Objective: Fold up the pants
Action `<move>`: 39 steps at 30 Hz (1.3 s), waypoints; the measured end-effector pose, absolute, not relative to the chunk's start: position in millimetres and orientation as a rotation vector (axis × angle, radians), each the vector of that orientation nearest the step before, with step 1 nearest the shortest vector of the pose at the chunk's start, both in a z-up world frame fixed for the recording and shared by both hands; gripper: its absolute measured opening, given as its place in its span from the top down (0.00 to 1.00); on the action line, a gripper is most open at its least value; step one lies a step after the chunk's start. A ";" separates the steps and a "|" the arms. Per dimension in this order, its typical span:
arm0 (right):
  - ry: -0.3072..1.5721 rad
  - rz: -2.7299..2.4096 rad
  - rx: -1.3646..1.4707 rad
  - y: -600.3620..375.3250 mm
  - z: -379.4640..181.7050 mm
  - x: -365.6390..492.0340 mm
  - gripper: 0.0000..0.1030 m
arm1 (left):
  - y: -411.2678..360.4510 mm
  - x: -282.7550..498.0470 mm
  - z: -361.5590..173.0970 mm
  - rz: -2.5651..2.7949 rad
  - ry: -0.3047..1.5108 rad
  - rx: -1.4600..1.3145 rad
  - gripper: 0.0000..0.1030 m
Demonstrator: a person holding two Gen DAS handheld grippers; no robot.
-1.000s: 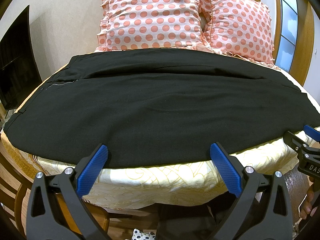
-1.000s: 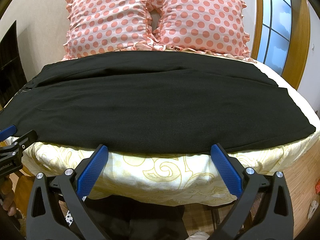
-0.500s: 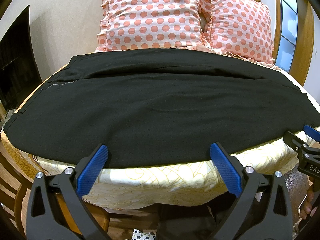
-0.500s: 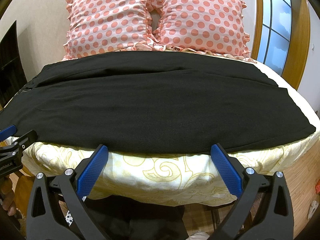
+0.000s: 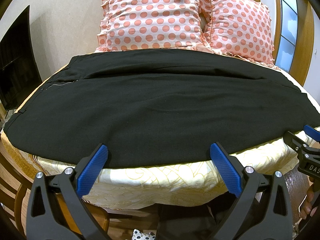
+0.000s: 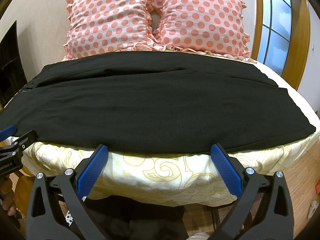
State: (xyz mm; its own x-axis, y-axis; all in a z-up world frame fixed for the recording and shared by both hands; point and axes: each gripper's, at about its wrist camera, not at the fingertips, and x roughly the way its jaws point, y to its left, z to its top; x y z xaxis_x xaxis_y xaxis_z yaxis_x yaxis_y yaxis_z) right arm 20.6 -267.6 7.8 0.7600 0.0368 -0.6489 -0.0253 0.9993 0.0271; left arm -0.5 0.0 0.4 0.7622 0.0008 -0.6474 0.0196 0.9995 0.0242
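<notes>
Black pants [image 5: 160,108] lie flat across the bed, waistband and zipper [image 5: 64,84] at the left, leg ends at the right [image 6: 290,120]. My left gripper [image 5: 159,154] is open and empty, its blue pads at the near hem. My right gripper [image 6: 159,152] is open and empty just before the near edge of the pants [image 6: 160,104]. Each gripper shows at the edge of the other's view: the right gripper [image 5: 306,140] in the left wrist view, the left gripper [image 6: 14,138] in the right wrist view.
The bed has a cream and yellow patterned cover [image 6: 160,172]. Two pink polka-dot pillows [image 5: 152,16] [image 6: 200,18] stand at the head. A dark screen [image 5: 16,60] is at the left, a window with wooden frame [image 6: 280,26] at the right, wood floor [image 6: 300,188] below.
</notes>
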 end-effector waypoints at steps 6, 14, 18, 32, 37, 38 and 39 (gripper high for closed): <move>0.707 0.034 0.017 -267.3 8.2 20.7 0.01 | 0.0 -0.5 0.4 -0.010 0.704 0.030 0.02; 0.706 0.034 0.017 -267.0 8.5 20.5 0.01 | 0.0 -0.5 0.5 -0.010 0.703 0.030 0.02; 0.706 0.034 0.017 -267.3 8.4 20.5 0.01 | 0.0 -0.6 0.5 -0.010 0.703 0.030 0.02; 0.709 0.054 0.010 -267.7 8.4 21.7 0.01 | 2.1 -0.3 3.4 -0.009 0.720 0.027 0.02; 0.719 0.098 -0.005 -271.7 11.6 25.3 0.01 | 2.1 6.2 4.3 -0.015 0.750 0.034 0.02; 0.720 0.120 0.005 -274.1 14.2 22.8 0.01 | 3.7 6.2 4.9 -0.024 0.758 0.027 0.02; 0.710 0.150 0.026 -278.9 20.1 22.6 0.01 | 6.1 5.6 7.7 -0.030 0.752 0.015 0.02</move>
